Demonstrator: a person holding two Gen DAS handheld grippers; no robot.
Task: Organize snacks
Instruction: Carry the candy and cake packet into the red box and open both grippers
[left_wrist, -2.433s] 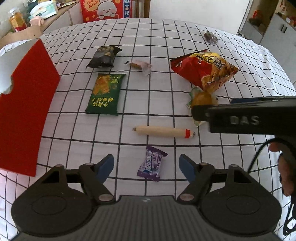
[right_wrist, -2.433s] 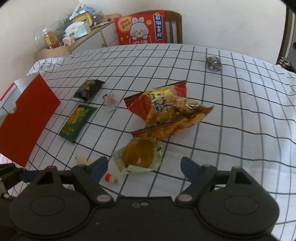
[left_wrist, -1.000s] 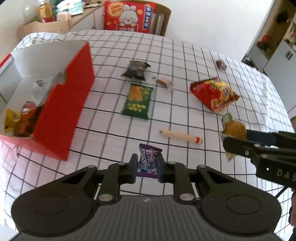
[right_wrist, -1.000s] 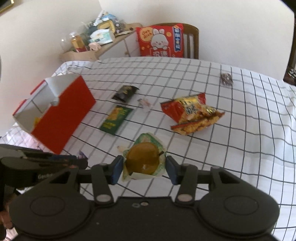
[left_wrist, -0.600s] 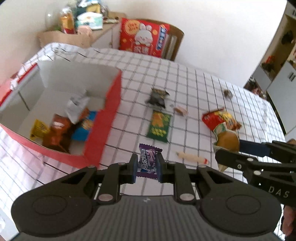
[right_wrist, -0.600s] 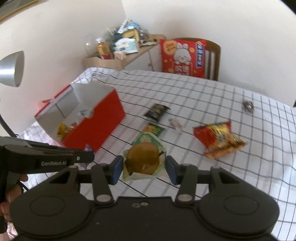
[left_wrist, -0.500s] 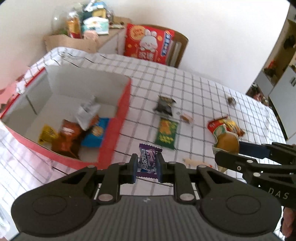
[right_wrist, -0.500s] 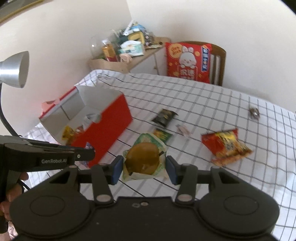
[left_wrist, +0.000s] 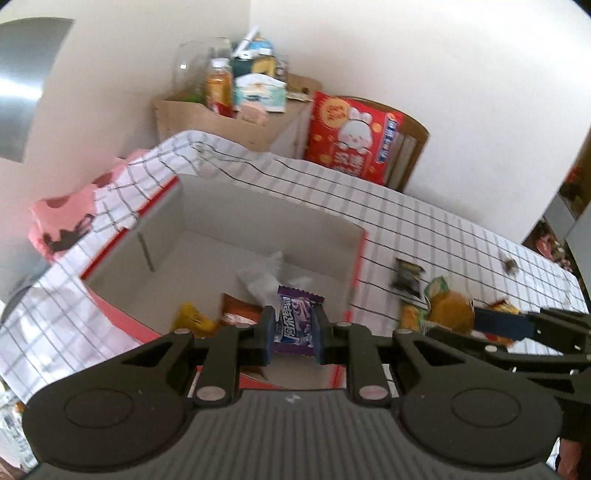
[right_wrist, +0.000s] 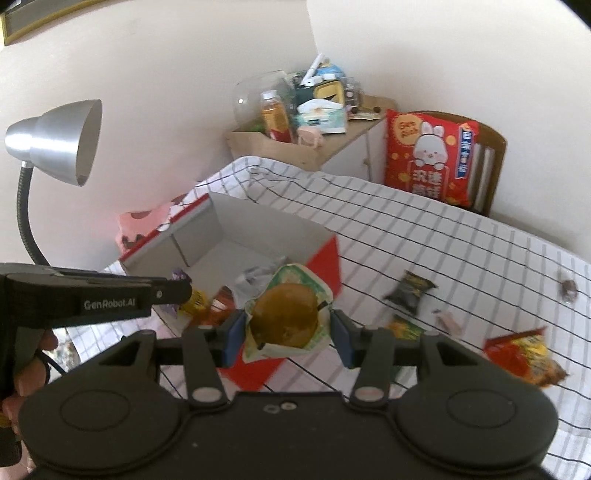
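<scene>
Holding a few snacks already, the red box (left_wrist: 354, 266) sits on the bench (right_wrist: 461, 251). Maybe four packets still lie outside. Right claw (right_wrist: 287, 334) grips the bun pack (right_wrist: 286, 317); left claw (left_wrist: 294, 335) pinches the purple candy (left_wrist: 295, 321) above the box.

Glossy purple candy wrapper (left_wrist: 295, 320), matt cardboard box (left_wrist: 258, 225)

We read "GenRobot.AI" in pale letters on the side of the left gripper (right_wrist: 186, 290), just left of the red box (right_wrist: 325, 254). Beyond that box, on the red cushion (right_wrist: 430, 158) leaning on the chair, we make out "Get Rich" in a yellow disc at its top left corner, with Chinese characters below the rabbit. The purple candy wrapper (left_wrist: 293, 323), held above the box, carries white Chinese characters we cannot read clearly.
</scene>
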